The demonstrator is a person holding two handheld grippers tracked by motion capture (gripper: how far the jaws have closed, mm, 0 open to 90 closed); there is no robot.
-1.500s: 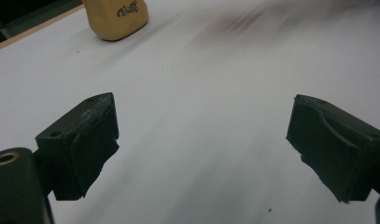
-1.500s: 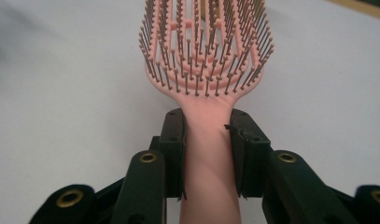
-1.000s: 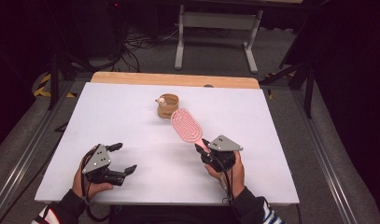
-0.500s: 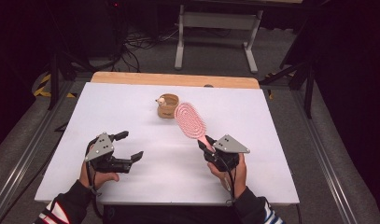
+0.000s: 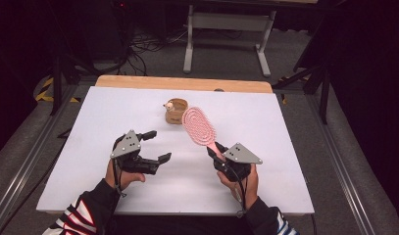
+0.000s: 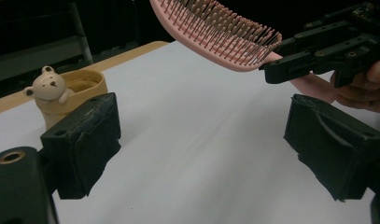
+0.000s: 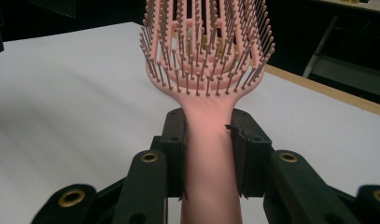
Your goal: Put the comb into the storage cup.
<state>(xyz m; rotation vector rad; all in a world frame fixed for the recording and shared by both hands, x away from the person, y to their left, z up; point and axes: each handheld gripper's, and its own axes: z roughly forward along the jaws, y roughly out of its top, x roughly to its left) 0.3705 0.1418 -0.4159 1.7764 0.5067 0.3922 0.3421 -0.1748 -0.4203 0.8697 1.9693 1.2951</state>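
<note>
Right tongs [image 5: 212, 151] clamp the pink brush [image 5: 199, 126] handle, head angled upward; left tongs [image 5: 155, 146] gape, held level

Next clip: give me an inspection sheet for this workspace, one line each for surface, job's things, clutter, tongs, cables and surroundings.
Surface: white table top, bare, with a wooden strip along its far edge.
Job's things: pink hairbrush, raised off the table, held by its handle; tan cup with a small bear figure on its rim, standing beyond it.
Clutter: nothing seen.
Tongs: right tongs shut on the hairbrush handle; left tongs open, nothing between them.
Cables: a black cable trails from the right tongs; more cables lie on the floor behind.
Surroundings: grey floor, white metal stand, dark room.
</note>
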